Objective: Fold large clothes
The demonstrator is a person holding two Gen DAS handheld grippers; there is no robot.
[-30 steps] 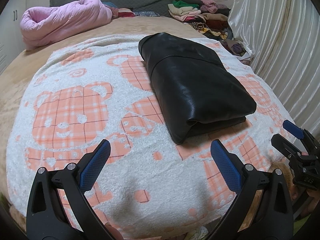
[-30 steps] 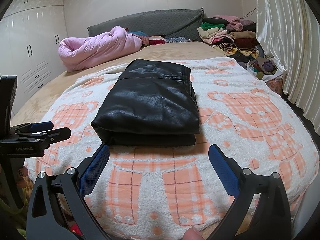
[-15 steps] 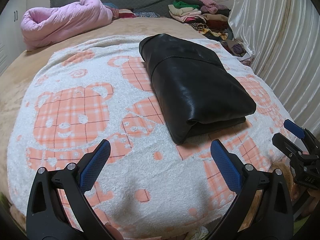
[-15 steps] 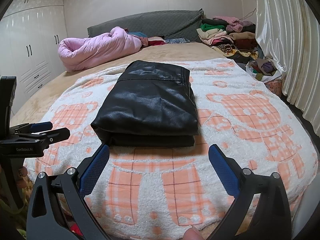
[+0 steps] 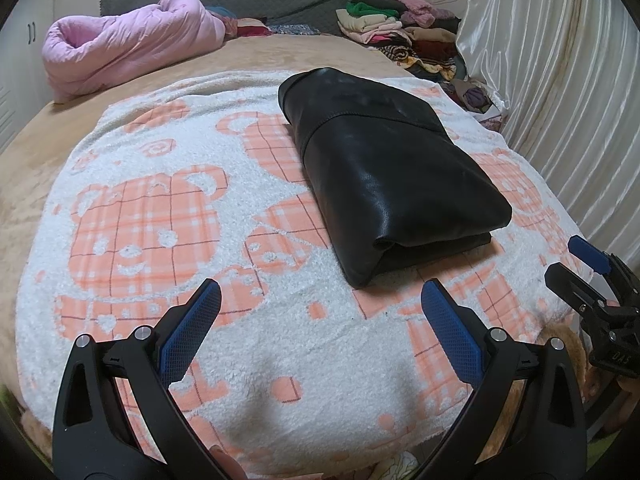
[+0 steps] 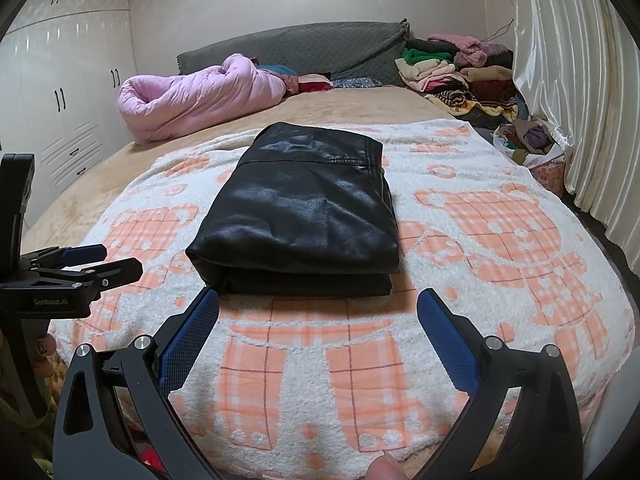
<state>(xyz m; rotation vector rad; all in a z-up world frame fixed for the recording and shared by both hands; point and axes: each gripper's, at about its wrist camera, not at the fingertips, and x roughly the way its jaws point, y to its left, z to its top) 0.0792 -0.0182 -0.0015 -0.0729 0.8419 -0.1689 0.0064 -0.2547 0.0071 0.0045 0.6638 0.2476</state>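
Black glossy leather-look garment (image 6: 298, 220) lies folded into a thick rectangular bundle, mid-bed on the white fleece blanket w/ orange plaid bears (image 5: 152, 216), its folded edge toward me. My left gripper (image 5: 320, 320) hangs near the bed's near edge, fingers spread wide, nothing in them, well short of the bundle and a bit left of its near corner. My right gripper (image 6: 318, 326) sits just before the bundle's near edge, fingers released too, empty, not touching it.

Judging by the tidy stack, folding of this piece looks done or nearly so; I'd call this the let-go/check stage. Next move prob. calls for either pressing the top layer flat or lifting the bundle from both near corners to set aside w/ the pile of folded clothes (image 6: 452, 72) far right. Pink rolled quilt (image 6: 200, 96) far left is out of the way.
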